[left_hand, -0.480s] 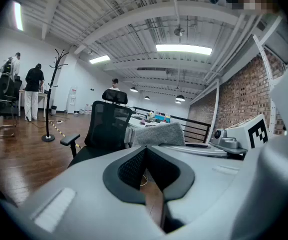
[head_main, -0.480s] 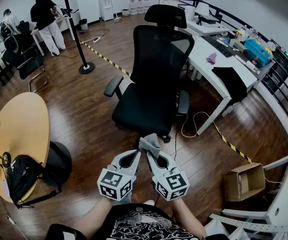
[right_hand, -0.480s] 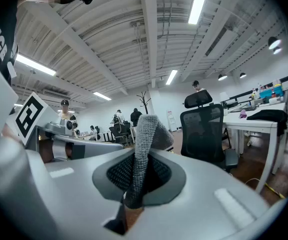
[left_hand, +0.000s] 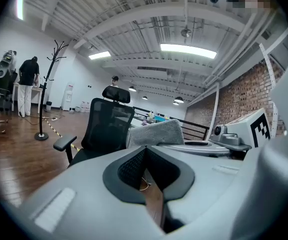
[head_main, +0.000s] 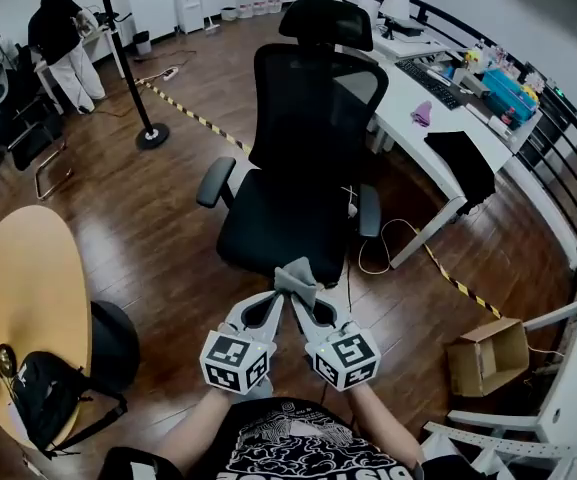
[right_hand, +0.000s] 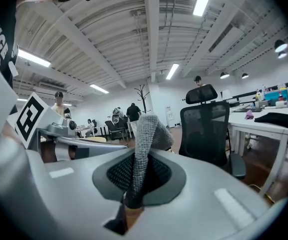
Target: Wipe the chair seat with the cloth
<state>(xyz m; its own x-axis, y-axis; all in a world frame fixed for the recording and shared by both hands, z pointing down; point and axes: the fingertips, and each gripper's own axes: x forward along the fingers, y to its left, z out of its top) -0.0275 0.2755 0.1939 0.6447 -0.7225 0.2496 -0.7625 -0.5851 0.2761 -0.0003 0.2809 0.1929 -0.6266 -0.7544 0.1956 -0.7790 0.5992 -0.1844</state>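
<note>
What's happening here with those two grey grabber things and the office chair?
A person holds a gripper in each hand, facing a black office chair. The right gripper is clamped on a grey cloth that runs up between its jaws. The left gripper has its jaws together at the cloth's edge and seems to pinch it too. The cloth is held in the air just short of the chair seat, so wiping has not begun.

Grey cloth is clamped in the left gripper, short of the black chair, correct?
No: the right gripper clamps the grey cloth, as the right gripper view shows; the left gripper holds nothing. It is short of the black chair.
</note>
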